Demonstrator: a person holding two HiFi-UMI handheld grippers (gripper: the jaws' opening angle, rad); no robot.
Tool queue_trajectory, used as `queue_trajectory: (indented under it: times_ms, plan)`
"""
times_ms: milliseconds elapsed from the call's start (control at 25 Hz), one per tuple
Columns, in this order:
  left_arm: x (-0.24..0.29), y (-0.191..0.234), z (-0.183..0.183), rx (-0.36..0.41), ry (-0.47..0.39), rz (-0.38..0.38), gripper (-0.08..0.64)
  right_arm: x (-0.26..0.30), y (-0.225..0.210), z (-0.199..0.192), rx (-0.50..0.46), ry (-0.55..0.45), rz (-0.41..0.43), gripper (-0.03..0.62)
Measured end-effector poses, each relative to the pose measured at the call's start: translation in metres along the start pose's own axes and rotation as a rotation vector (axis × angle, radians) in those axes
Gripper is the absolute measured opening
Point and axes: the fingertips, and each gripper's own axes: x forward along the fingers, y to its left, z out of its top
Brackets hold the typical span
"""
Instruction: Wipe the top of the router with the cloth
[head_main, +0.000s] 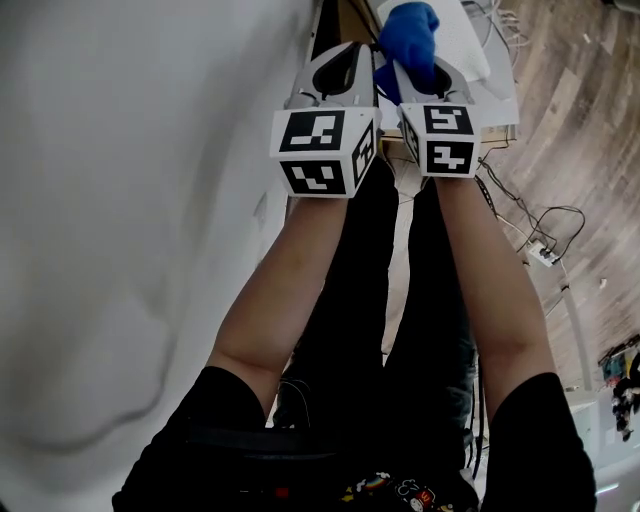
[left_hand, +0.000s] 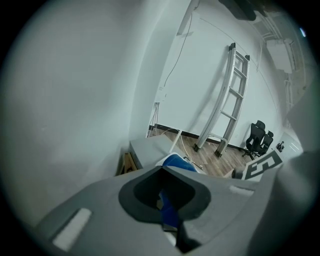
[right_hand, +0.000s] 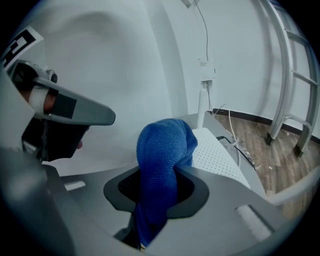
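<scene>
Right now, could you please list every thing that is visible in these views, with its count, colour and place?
cloth: one, blue, held in the right gripper
router: one, white, dotted top, just beyond the cloth
ladder: one, silver, leaning on the white wall
office chairs: apparently two, black, far corner
cables: several, dark, on the wooden floor
power strip: one, white, among the cables
forearms: two, bare, behind the grippers
left gripper: one, grey, jaws together
right gripper: one, grey, shut on the cloth
</scene>
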Motion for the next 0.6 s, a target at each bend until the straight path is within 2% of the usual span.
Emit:
queue_trajectory:
  times_ms: [240, 600]
  plan:
    - [0.005, -0.015, -0.006, 0.023, 0.018, -0.035, 0.000, -0.023, -0.002, -0.027, 0.016, 0.034, -0.004, 0.123]
    - [0.018, -0.057, -0.013, 0.060, 0.043, -0.110, 0.000, -0.055, -0.046, -0.051, 0.067, 0.036, -0.085, 0.123]
